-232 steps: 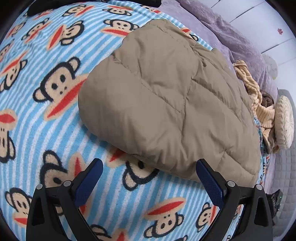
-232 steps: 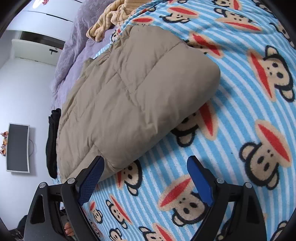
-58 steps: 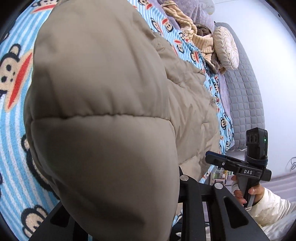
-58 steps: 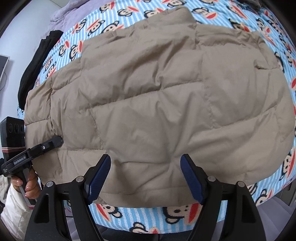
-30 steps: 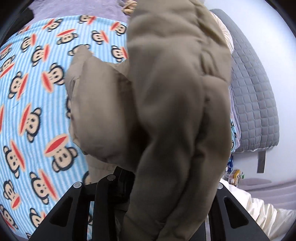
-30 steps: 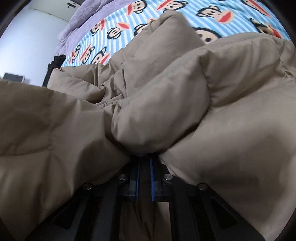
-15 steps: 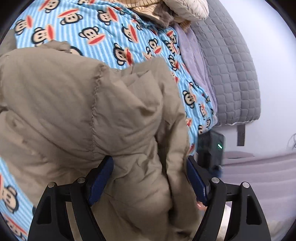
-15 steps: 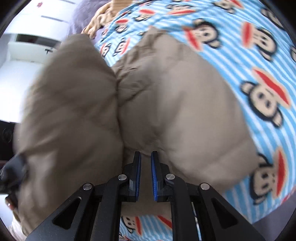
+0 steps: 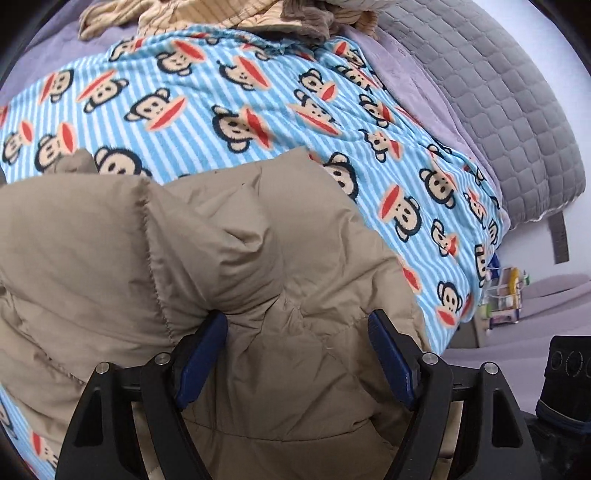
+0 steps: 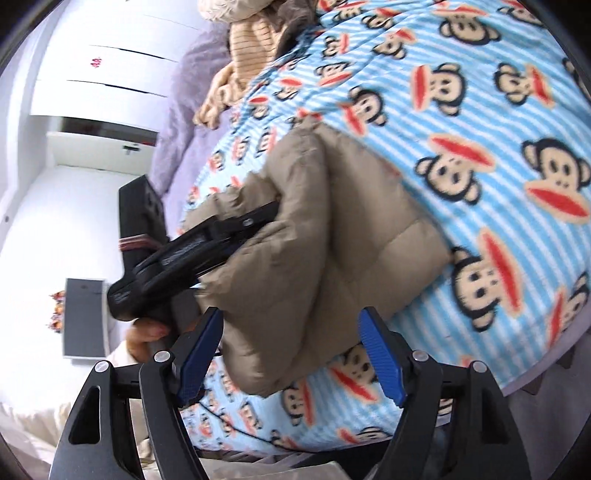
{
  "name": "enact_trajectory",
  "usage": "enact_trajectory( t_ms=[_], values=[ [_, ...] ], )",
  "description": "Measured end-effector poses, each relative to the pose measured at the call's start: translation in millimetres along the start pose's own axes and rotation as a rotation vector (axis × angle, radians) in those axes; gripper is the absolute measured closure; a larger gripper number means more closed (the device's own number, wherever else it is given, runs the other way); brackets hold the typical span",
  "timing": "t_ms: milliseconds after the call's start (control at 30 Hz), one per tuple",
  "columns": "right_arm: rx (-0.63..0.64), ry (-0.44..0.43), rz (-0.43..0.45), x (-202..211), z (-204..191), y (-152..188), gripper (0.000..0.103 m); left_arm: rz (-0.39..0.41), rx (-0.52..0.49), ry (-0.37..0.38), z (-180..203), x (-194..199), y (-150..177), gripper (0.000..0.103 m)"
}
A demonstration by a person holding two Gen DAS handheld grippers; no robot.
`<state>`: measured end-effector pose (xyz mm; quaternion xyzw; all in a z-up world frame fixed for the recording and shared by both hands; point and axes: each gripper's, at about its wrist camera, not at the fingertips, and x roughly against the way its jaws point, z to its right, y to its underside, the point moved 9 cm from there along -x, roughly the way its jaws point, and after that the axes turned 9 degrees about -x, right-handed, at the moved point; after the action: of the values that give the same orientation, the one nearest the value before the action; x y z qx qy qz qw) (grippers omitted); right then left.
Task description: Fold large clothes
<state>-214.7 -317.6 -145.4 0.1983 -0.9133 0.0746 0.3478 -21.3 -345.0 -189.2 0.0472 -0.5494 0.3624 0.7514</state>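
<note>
A tan puffer jacket (image 9: pixel 184 258) lies bunched and folded on the monkey-print blanket (image 9: pixel 258 92). My left gripper (image 9: pixel 295 354) is open, its blue pads (image 9: pixel 201 352) spread wide over the jacket's near edge without pinching it. In the right wrist view the same jacket (image 10: pixel 332 240) is a thick bundle near the blanket's edge. My right gripper (image 10: pixel 290 354) is open just short of it, with nothing between its pads. The left gripper (image 10: pixel 229 229) shows there from the side, pressed into the jacket's left fold and held by a hand (image 10: pixel 147 332).
Striped beige clothes (image 9: pixel 221 14) are heaped at the far end of the bed, beside a grey quilted headboard (image 9: pixel 498 110). The blanket's edge (image 10: pixel 369 406) drops off close to the right gripper. A white wardrobe (image 10: pixel 92 74) and a wall screen (image 10: pixel 85 317) stand beyond.
My right gripper, shut on the jacket half a second ago, has opened and let go. The jacket has settled onto the blanket as a smaller bundle. The left gripper stays open.
</note>
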Motion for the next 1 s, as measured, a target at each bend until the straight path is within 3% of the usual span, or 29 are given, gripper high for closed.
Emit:
enact_trajectory(
  t_ms=[100, 167, 200, 233, 267, 333, 400, 500, 767, 1000],
  values=[
    [0.029, 0.008, -0.047, -20.9, -10.5, -4.2, 0.024, 0.075, -0.058, -0.055, 4.1, 27.4, -4.9, 0.024],
    [0.073, 0.099, -0.046, -35.6, -10.5, -5.6, 0.026, 0.153, -0.088, -0.117, -3.3, 54.8, -9.3, 0.024],
    [0.097, 0.160, -0.031, -42.0, -9.3, -8.3, 0.033, 0.189, -0.090, -0.151, -11.5, 67.6, -11.0, 0.024],
    [0.119, 0.197, -0.023, -46.0, -9.4, -9.2, 0.064, 0.225, -0.082, -0.199, -24.2, 80.6, -12.5, 0.024],
    [0.134, 0.227, -0.024, -48.7, -9.3, -10.4, 0.077, 0.254, -0.062, -0.263, -42.0, 92.0, -13.1, 0.024],
    [0.180, 0.269, 0.009, -48.9, -11.9, -17.4, 0.081, 0.269, -0.012, -0.372, -80.1, 104.9, -9.9, 0.024],
    [0.254, 0.309, 0.041, -44.2, -14.4, -20.3, 0.083, 0.243, 0.042, -0.429, -114.4, 101.4, -5.4, 0.024],
    [0.291, 0.348, 0.071, -36.3, -7.3, -22.9, 0.084, 0.230, 0.101, -0.420, -135.5, 81.6, -9.1, 0.024],
    [0.132, 0.430, 0.125, -21.9, 55.0, -33.2, 0.084, 0.191, -0.058, -0.410, -76.5, 10.6, -54.1, 0.024],
    [0.065, 0.425, 0.078, -35.7, 92.7, -42.8, 0.076, 0.142, -0.066, -0.415, -66.4, -18.9, -62.1, 0.024]
  ],
)
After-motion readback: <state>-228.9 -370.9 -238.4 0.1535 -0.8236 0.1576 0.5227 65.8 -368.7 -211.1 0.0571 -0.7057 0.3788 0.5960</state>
